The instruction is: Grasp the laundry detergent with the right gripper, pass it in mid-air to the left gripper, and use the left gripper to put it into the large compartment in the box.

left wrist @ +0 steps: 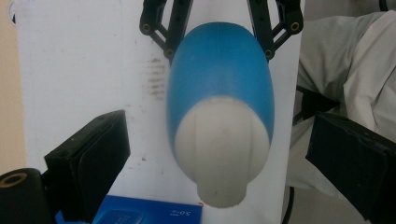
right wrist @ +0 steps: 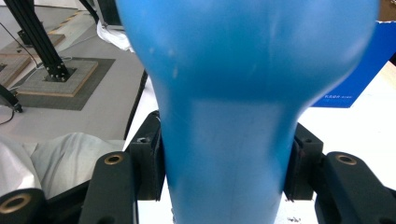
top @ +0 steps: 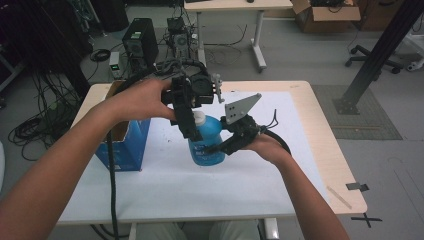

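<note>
**Bottle clamped by my right claw, left claw spread around the cap**

Bottle first: the blue bottle [top: 206,145] with its white cap [top: 199,118] is held up over the middle of the white sheet [top: 165,175] that covers the table [top: 325,150], just right of the open blue box [top: 125,145]. From the high view I cannot tell whether its base touches the sheet.

My right gripper [top: 212,149] comes in from the right and is closed on the bottle's lower body. In the right gripper view the blue bottle [right wrist: 233,116] sits squarely between the two black jaws, with a pad pressed against its narrow waist on each side.

My left gripper [top: 192,127] reaches down from above, at the far side of the bottle, with my left hand [top: 142,100] behind it. In the left gripper view I look straight down on the white cap [left wrist: 222,149] and the blue shoulder below it. The jaws stand spread, one at each side of the cap, with clear gaps between the pads and the cap, so this claw is open and grips nothing.

Beyond the table, on the floor at the far left, stands a black computer tower [top: 140,42] among cables.
</note>
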`<state>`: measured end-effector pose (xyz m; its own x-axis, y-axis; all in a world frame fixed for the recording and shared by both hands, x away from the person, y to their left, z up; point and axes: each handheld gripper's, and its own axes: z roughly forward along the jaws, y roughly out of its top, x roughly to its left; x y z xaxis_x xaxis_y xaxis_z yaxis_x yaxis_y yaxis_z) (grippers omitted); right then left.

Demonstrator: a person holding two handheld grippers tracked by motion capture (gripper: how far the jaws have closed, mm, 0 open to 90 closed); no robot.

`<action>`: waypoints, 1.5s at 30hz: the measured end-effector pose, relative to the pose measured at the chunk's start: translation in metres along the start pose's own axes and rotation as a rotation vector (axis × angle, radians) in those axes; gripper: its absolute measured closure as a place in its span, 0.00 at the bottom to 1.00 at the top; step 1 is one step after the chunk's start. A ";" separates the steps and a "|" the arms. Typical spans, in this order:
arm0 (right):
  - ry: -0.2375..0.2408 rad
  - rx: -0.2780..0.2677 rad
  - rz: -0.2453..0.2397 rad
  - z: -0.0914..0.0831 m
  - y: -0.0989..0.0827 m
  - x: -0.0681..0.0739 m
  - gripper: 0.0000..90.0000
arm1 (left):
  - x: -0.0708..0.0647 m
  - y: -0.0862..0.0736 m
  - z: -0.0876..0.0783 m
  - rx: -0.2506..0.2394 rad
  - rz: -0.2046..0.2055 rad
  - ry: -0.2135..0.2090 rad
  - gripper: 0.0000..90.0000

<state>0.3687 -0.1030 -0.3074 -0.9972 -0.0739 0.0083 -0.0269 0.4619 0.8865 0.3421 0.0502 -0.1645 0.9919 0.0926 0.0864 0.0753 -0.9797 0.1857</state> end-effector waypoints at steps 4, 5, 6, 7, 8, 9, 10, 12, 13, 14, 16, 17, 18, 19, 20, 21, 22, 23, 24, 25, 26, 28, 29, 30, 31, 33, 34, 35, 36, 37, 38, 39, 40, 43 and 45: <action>0.002 -0.002 0.001 0.000 0.001 0.000 0.49 | 0.000 0.001 0.002 0.008 0.006 -0.001 0.07; 0.002 -0.001 0.001 0.001 0.001 0.000 0.49 | 0.000 0.002 0.002 0.007 0.007 -0.001 0.07; 0.002 0.000 -0.001 0.001 0.002 0.000 0.49 | 0.000 0.002 0.003 0.005 0.008 -0.001 0.07; 0.003 0.000 0.000 0.001 0.002 0.000 0.49 | 0.000 0.002 0.003 0.002 0.007 -0.002 0.07; 0.003 0.000 -0.002 0.001 0.002 0.000 0.49 | 0.000 0.002 0.004 0.001 0.007 -0.002 0.07; 0.003 0.000 -0.002 0.001 0.002 0.000 0.49 | 0.000 0.002 0.006 0.005 0.007 -0.004 0.07; 0.003 0.000 -0.002 0.001 0.003 0.000 0.49 | 0.001 0.001 0.007 0.003 0.005 -0.007 0.07; 0.005 -0.003 0.001 0.001 0.003 0.000 0.49 | 0.001 0.001 0.010 0.008 0.004 -0.011 0.08; 0.005 -0.004 0.000 0.001 0.003 0.000 0.49 | 0.002 0.001 0.011 0.011 0.004 -0.012 0.08; 0.005 -0.005 0.000 0.000 0.004 0.000 0.49 | 0.002 0.001 0.013 0.010 0.002 -0.014 0.08; 0.003 -0.004 0.000 0.000 0.004 0.000 0.49 | 0.002 0.001 0.014 0.008 0.001 -0.017 0.08; 0.002 -0.004 0.000 0.000 0.004 0.000 0.49 | 0.002 0.001 0.015 0.010 0.004 -0.016 0.08; 0.002 -0.005 0.001 0.000 0.004 0.000 0.49 | 0.002 0.001 0.016 0.016 0.005 -0.016 0.08; 0.002 -0.005 0.002 0.000 0.004 0.000 0.49 | 0.002 0.002 0.017 0.016 0.005 -0.017 0.08; 0.002 -0.003 0.002 0.000 0.004 0.000 0.49 | 0.002 0.003 0.018 0.014 0.008 -0.015 0.08; 0.002 -0.003 0.002 0.000 0.004 0.000 0.49 | 0.002 0.003 0.018 0.014 0.008 -0.015 0.08; 0.002 -0.002 0.002 0.000 0.003 0.000 0.49 | 0.002 0.003 0.018 0.012 0.008 -0.016 0.08; 0.003 -0.003 0.003 0.001 0.003 0.000 0.49 | 0.002 0.003 0.019 0.012 0.009 -0.017 0.08; 0.002 -0.001 -0.001 0.001 0.003 0.000 0.49 | 0.002 0.003 0.019 0.016 0.010 -0.018 0.09; 0.002 -0.001 -0.001 0.001 0.003 0.000 0.49 | 0.002 0.004 0.020 0.017 0.010 -0.020 0.09; 0.005 -0.003 0.003 0.001 0.003 0.000 0.49 | 0.002 0.003 0.022 0.018 0.012 -0.028 0.12; 0.006 -0.004 0.005 0.001 0.003 0.000 0.49 | 0.002 0.003 0.022 0.021 0.013 -0.030 0.13; 0.005 -0.004 0.005 0.000 0.003 0.000 0.49 | 0.002 0.003 0.023 0.022 0.014 -0.029 0.13; 0.005 -0.003 0.005 0.000 0.003 0.000 0.49 | 0.002 0.003 0.023 0.023 0.016 -0.031 0.15; 0.005 -0.002 0.005 0.000 0.003 0.000 0.49 | 0.002 0.003 0.023 0.021 0.017 -0.034 0.17; 0.003 -0.001 0.005 0.000 0.003 0.000 0.49 | 0.003 0.003 0.023 0.017 0.013 -0.036 0.18; 0.002 0.000 0.001 0.000 0.003 0.000 0.49 | 0.003 0.003 0.022 0.016 0.014 -0.036 0.19; 0.002 -0.001 0.001 0.000 0.003 0.000 0.49 | 0.003 0.003 0.022 0.016 0.014 -0.036 0.20; 0.000 -0.001 0.001 0.000 0.003 0.000 0.49 | 0.003 0.003 0.022 0.014 0.015 -0.035 0.21; 0.000 -0.001 0.001 0.000 0.003 0.000 0.49 | 0.003 0.003 0.022 0.014 0.015 -0.035 0.21; 0.000 -0.002 0.002 0.000 0.003 0.000 0.49 | 0.002 0.003 0.023 0.016 0.014 -0.035 0.22; 0.000 -0.002 0.002 0.000 0.003 0.000 0.49 | 0.002 0.003 0.023 0.016 0.014 -0.035 0.22; 0.002 -0.003 0.003 0.000 0.003 0.001 0.49 | 0.002 0.003 0.023 0.014 0.015 -0.036 0.23; 0.001 -0.002 0.000 0.000 0.003 0.001 0.49 | 0.003 0.003 0.023 0.013 0.018 -0.037 0.25; 0.001 -0.002 -0.001 0.000 0.003 0.001 0.49 | 0.003 0.003 0.023 0.013 0.018 -0.036 0.27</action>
<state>0.3680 -0.1018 -0.3043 -0.9972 -0.0747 0.0081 -0.0273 0.4602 0.8874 0.3472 0.0433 -0.1864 0.9962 0.0691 0.0537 0.0589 -0.9834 0.1714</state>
